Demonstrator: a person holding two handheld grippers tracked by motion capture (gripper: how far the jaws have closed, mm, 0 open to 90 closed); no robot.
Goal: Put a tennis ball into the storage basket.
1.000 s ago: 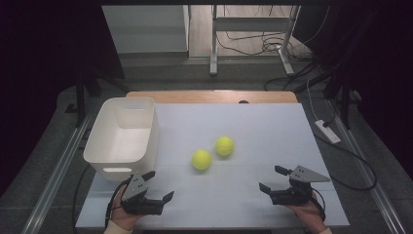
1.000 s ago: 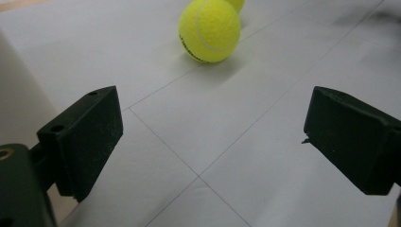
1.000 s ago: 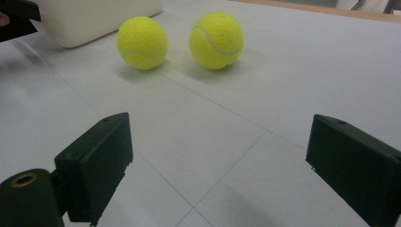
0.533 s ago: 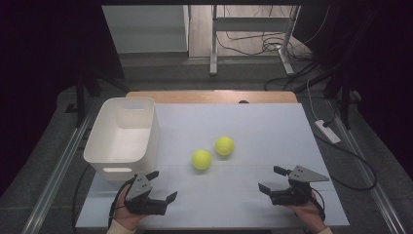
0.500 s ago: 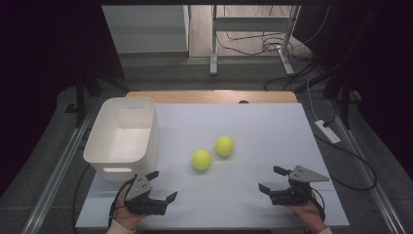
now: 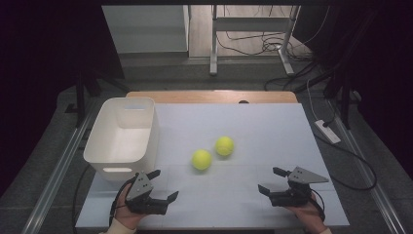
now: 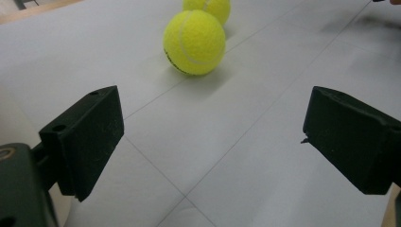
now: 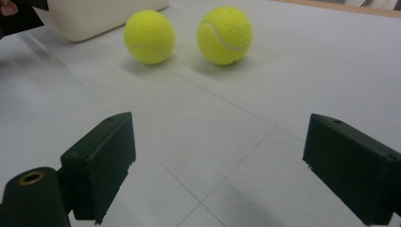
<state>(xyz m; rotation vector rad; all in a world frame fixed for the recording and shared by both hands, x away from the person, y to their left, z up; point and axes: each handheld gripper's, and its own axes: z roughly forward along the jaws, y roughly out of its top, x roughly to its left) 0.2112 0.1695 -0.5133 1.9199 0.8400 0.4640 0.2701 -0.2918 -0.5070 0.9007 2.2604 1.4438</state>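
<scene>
Two yellow tennis balls lie close together on the white table top (image 6: 263, 122): one nearer me (image 6: 201, 159), one a little farther right (image 6: 224, 146). At the near left, my left gripper (image 6: 164, 184) is open and empty. It faces the nearer ball (image 7: 194, 42), and the second ball (image 7: 208, 5) sits behind that. At the near right, my right gripper (image 6: 268, 179) is also open and empty. Ahead of its jaws lie both balls, the nearer one (image 8: 149, 37) on the left and the other (image 8: 224, 35) on the right. Neither gripper touches a ball.
A white plastic bin (image 6: 155, 131) stands empty at the table's left side, just beyond my left gripper, and its wall (image 8: 94, 16) is in the right gripper view. A power strip (image 6: 327, 131) and cables lie on the floor to the right.
My left gripper has edged slightly to the right. The right gripper and both balls have stayed put.
</scene>
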